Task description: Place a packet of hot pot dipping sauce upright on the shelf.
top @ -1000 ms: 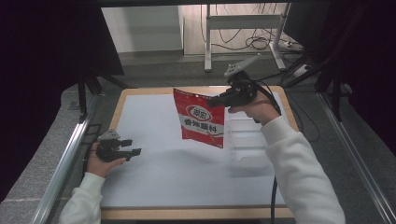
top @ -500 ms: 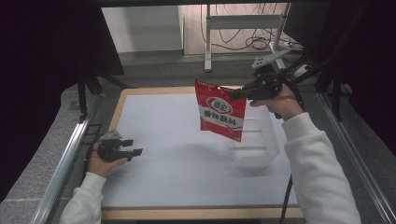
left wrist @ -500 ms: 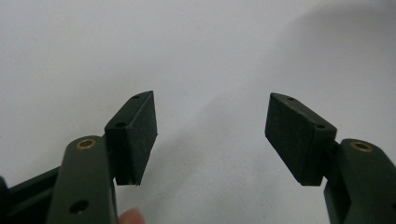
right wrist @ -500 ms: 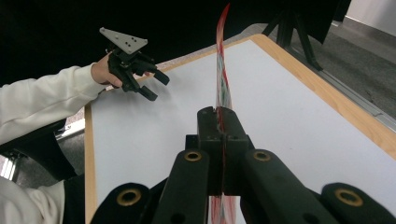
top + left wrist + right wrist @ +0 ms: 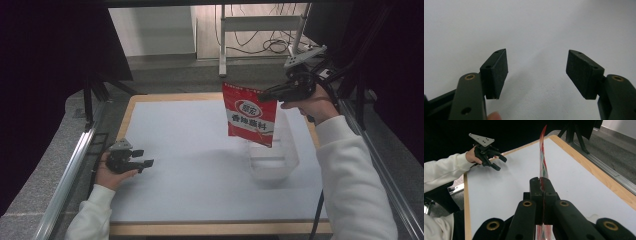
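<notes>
A red snack bag (image 5: 250, 120) with white lettering hangs in the air over the right side of the table, above a clear plastic bin (image 5: 280, 160). My right gripper (image 5: 265, 94) is shut on the bag's top right corner. In the right gripper view the bag (image 5: 543, 157) shows edge-on, rising from between the closed jaws of the right gripper (image 5: 541, 185). Near the table's left edge my left gripper (image 5: 145, 158) rests low over the white surface, open and holding nothing. The left gripper view has its pads (image 5: 499, 72) wide apart over bare white tabletop.
The white table (image 5: 180, 150) has a wooden rim. The clear bin stands right of centre. Metal rails run along both sides. A stand and cables sit on the floor beyond the far edge. The other hand with its gripper (image 5: 491, 157) is seen across the table.
My right gripper has carried the red bag rightward and farther back, from mid-table to above the clear bin. The left gripper has stayed in place.
</notes>
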Demonstrator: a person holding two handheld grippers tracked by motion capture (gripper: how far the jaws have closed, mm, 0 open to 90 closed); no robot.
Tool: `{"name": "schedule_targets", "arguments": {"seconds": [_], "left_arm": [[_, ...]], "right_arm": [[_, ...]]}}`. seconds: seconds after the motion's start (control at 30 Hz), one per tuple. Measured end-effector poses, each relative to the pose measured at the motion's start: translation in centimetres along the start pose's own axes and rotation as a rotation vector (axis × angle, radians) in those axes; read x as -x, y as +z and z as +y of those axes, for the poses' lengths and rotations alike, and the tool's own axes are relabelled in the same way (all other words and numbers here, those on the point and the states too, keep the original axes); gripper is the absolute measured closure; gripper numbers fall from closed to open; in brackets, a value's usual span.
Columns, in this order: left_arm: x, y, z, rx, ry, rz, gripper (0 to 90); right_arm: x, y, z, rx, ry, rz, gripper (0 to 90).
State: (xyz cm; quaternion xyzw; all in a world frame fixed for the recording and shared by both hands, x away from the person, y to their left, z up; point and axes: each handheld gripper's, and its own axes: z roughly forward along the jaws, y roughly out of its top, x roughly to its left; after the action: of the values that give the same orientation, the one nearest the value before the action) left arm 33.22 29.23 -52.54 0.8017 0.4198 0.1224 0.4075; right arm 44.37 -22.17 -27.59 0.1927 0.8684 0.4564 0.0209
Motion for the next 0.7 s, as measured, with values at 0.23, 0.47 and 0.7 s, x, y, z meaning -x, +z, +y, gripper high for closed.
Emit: {"name": "schedule_targets", "arguments": {"seconds": [0.23,0.47,0.7], "left_arm": [[0.0,-0.4,-0.1,0.002,0.001,0.012,33.4],[-0.1,-0.6,-0.2,0.004,-0.007,0.024,33.4],[-0.1,-0.5,-0.2,0.003,-0.014,0.036,33.0]], "right_arm": [[0.9,-1.3,-0.3,0.008,0.006,-0.013,89.1],[1.9,-2.6,-0.9,0.021,0.018,-0.015,89.1],[3.2,-3.6,-1.9,0.030,0.035,-0.016,89.0]]}}
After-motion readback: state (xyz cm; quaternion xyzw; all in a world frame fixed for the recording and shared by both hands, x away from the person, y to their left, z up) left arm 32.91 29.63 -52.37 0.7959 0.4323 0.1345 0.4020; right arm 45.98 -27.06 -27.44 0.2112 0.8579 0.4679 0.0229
